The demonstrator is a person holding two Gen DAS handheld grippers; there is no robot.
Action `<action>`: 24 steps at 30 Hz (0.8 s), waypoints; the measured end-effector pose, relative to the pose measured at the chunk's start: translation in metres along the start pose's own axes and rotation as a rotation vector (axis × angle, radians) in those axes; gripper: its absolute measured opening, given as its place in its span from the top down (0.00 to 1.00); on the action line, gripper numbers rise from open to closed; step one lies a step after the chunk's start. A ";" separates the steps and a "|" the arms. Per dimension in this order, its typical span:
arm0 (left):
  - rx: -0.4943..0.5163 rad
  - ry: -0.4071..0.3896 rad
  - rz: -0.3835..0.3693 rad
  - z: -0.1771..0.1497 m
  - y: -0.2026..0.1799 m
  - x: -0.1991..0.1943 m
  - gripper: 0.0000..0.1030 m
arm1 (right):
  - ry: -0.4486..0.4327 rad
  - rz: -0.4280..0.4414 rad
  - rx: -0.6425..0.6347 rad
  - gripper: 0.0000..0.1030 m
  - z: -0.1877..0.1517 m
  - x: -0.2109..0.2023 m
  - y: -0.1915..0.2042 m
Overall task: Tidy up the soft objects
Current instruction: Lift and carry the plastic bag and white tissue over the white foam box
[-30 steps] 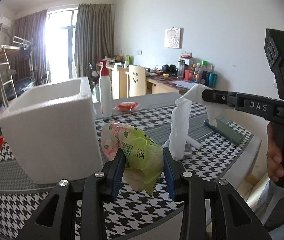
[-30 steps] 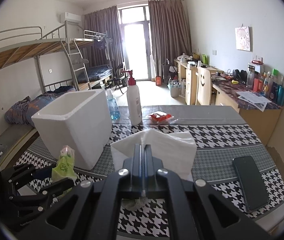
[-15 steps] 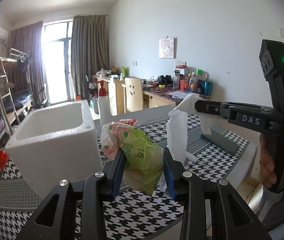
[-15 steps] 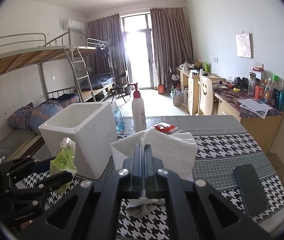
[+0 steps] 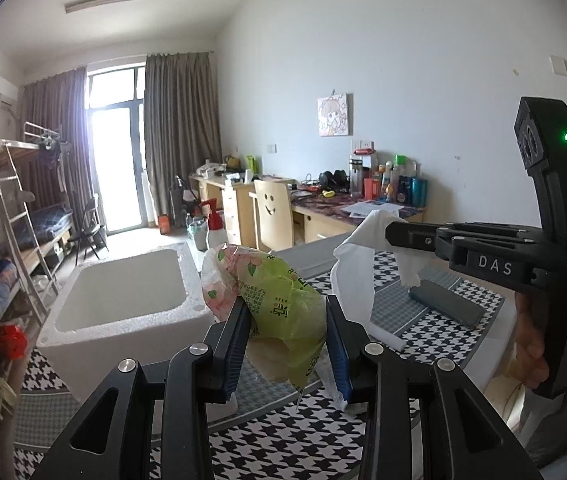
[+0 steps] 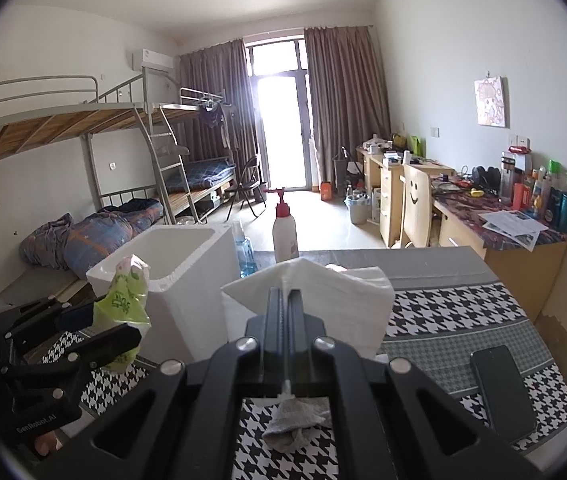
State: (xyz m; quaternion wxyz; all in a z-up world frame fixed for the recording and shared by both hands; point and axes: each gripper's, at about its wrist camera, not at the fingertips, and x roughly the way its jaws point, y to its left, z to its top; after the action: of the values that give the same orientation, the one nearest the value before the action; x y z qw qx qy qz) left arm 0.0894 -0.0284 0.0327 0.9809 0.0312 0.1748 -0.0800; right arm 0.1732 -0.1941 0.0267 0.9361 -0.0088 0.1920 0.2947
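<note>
Aloft, left gripper [image 5: 287, 344] jaws pinching green packet [image 5: 283, 304], right gripper [image 6: 285, 300] jaws pinching white tissue [image 6: 323, 300]

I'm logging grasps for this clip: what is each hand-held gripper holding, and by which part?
The left hand-held gripper squeezes the crumpled green plastic tissue pack around its lower middle. The right hand-held gripper pinches the white paper tissue by its upper folded edge.

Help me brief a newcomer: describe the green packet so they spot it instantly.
Start at the big white foam box on the houndstooth table. Just right of it, the left tongs pinch a crinkly green packet with pink flowers. Unlike the plain white tissue alongside, it is colourful printed plastic.
</note>
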 end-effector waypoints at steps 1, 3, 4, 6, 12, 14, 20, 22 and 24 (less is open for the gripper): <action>-0.002 -0.002 -0.001 0.001 0.002 -0.001 0.63 | -0.002 0.001 -0.001 0.96 0.001 0.000 0.000; -0.005 -0.012 0.003 0.004 0.004 -0.003 0.63 | -0.005 0.004 -0.003 0.96 0.003 0.001 0.001; -0.007 -0.019 0.007 0.005 0.006 -0.004 0.63 | -0.007 0.005 -0.005 0.96 0.004 0.001 0.001; -0.006 -0.030 0.017 0.007 0.007 -0.005 0.63 | -0.011 0.009 -0.006 0.96 0.006 0.002 0.002; -0.007 -0.045 0.047 0.012 0.013 -0.006 0.63 | -0.027 0.021 -0.015 0.96 0.013 0.003 0.006; -0.009 -0.046 0.052 0.014 0.017 -0.005 0.63 | -0.031 0.022 -0.016 0.96 0.015 0.004 0.006; -0.019 -0.051 0.076 0.015 0.024 -0.005 0.63 | -0.038 0.036 -0.017 0.96 0.019 0.008 0.009; -0.019 -0.055 0.083 0.015 0.027 -0.005 0.63 | -0.041 0.040 -0.021 0.96 0.021 0.009 0.010; -0.021 -0.056 0.093 0.016 0.030 -0.005 0.63 | -0.045 0.045 -0.023 0.96 0.023 0.011 0.012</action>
State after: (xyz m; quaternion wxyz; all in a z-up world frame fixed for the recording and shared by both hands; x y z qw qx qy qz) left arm 0.0949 0.0002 0.0501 0.9883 0.0265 0.1467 -0.0335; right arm 0.1833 -0.1756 0.0452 0.9331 -0.0085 0.1676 0.3180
